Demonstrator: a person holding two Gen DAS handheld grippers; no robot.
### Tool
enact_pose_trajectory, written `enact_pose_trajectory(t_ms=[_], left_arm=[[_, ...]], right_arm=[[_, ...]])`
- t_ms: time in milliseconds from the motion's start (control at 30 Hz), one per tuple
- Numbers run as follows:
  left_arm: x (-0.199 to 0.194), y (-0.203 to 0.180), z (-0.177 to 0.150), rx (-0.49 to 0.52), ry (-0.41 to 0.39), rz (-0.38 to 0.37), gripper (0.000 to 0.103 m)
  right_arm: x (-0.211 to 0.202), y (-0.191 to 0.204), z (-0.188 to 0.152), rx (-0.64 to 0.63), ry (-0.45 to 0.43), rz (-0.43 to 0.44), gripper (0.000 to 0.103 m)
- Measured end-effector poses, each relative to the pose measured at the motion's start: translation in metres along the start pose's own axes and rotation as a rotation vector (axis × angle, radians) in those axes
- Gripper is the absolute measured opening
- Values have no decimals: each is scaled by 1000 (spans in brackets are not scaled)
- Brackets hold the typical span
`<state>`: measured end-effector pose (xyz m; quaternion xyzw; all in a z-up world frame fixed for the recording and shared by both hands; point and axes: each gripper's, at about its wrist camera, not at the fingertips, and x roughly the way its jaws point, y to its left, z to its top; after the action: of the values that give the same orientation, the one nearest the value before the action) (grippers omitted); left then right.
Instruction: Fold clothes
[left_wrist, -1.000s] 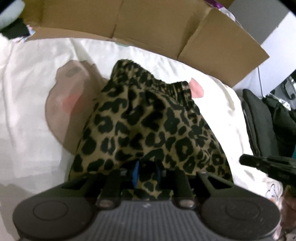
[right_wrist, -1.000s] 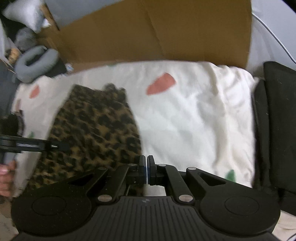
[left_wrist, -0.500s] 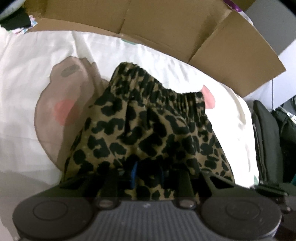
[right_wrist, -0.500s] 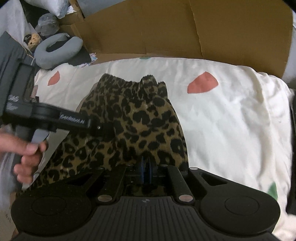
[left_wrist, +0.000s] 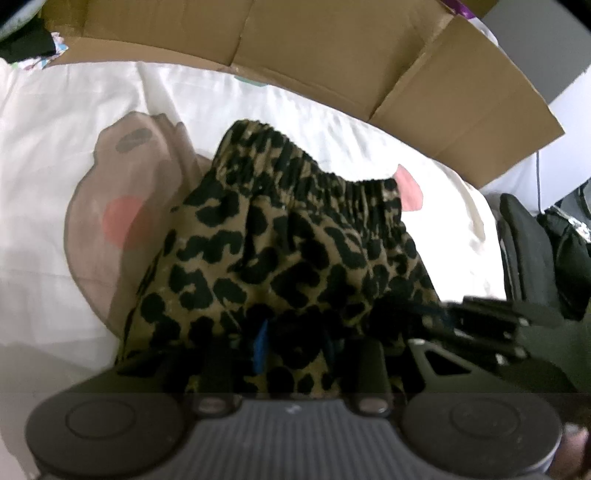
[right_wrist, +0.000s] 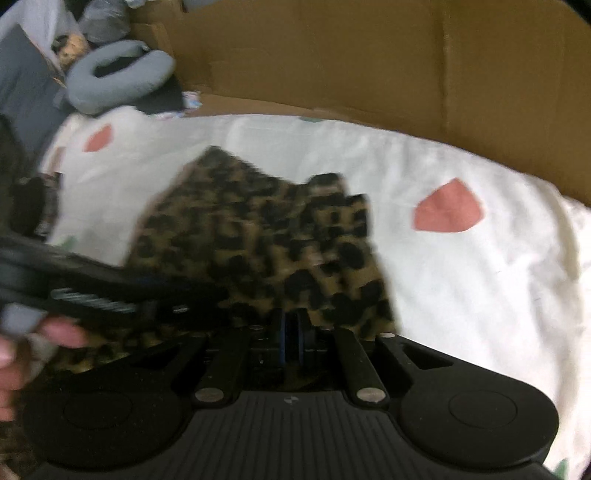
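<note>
Left claw (left_wrist: 295, 343) jaws are opening, leopard-print shorts (left_wrist: 288, 251) bunched between them at lower centre; right claw (right_wrist: 292, 332) is opening at their near hem. White bedsheet (right_wrist: 480, 288) lies free rightward; cardboard (left_wrist: 332, 51) walls the top edge.

Bare white sheet (right_wrist: 480, 295) right of the leopard shorts (right_wrist: 266, 243); cardboard wall (right_wrist: 369, 62) close behind.

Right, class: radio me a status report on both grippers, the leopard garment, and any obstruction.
Left gripper opening, leopard garment between its fingers. Right gripper opening at the hem. Nothing on the white sheet blocking.
</note>
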<state>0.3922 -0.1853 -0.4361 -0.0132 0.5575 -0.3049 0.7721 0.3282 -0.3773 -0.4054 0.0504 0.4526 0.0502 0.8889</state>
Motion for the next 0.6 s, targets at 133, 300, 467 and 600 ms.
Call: enact_pose_trajectory(t_ms=[133, 300, 467, 600], left_arm=[[-2, -1, -1, 8, 10, -5, 37], [-18, 1, -13, 29, 43, 0, 44], [-37, 4, -30, 85, 78, 18, 56], [-55, 12, -44, 104, 87, 31, 58]], right_arm=[[6, -17, 4, 13, 2, -34, 5], [8, -24, 9, 12, -1, -99, 4], [-5, -19, 14, 36, 5, -110, 10], [-30, -16, 9, 49, -16, -57, 39]])
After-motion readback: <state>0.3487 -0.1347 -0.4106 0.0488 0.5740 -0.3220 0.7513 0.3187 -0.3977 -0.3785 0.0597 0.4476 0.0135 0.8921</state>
